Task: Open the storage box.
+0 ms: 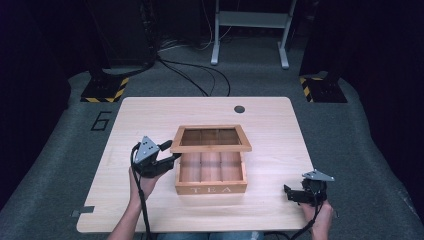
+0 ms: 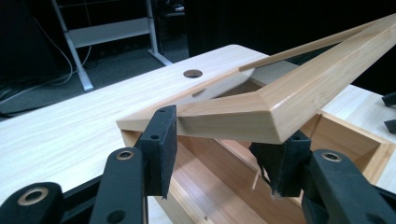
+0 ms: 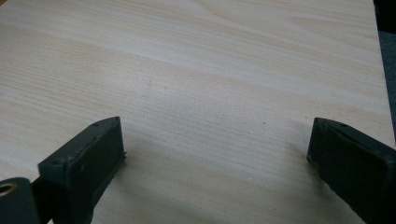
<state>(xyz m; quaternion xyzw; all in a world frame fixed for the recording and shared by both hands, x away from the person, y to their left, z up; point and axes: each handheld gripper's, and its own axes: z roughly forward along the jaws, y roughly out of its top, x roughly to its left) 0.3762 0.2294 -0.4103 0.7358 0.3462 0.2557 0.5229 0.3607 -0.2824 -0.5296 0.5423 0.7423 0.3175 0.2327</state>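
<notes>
A wooden tea box (image 1: 210,189) marked TEA stands mid-table with its inner compartments bare. Its glass-paned lid (image 1: 210,148) hangs tilted, part-way raised over the box. My left gripper (image 1: 171,151) is at the lid's front left corner. In the left gripper view the lid's corner (image 2: 261,112) lies across my left gripper (image 2: 222,140): one pad (image 2: 161,140) stands in front of the lid's edge, and the other sits under the corner, above the box wall (image 2: 355,144). The jaws stand apart and do not clamp it. My right gripper (image 1: 289,194) (image 3: 215,140) rests open on bare table at the front right.
The table (image 1: 150,210) has a round cable hole (image 1: 239,108) (image 2: 192,73) behind the box. On the carpet beyond stand a white desk frame (image 1: 250,30), loose cables and two stand bases (image 1: 105,90) with yellow-black tape. The far side is dark.
</notes>
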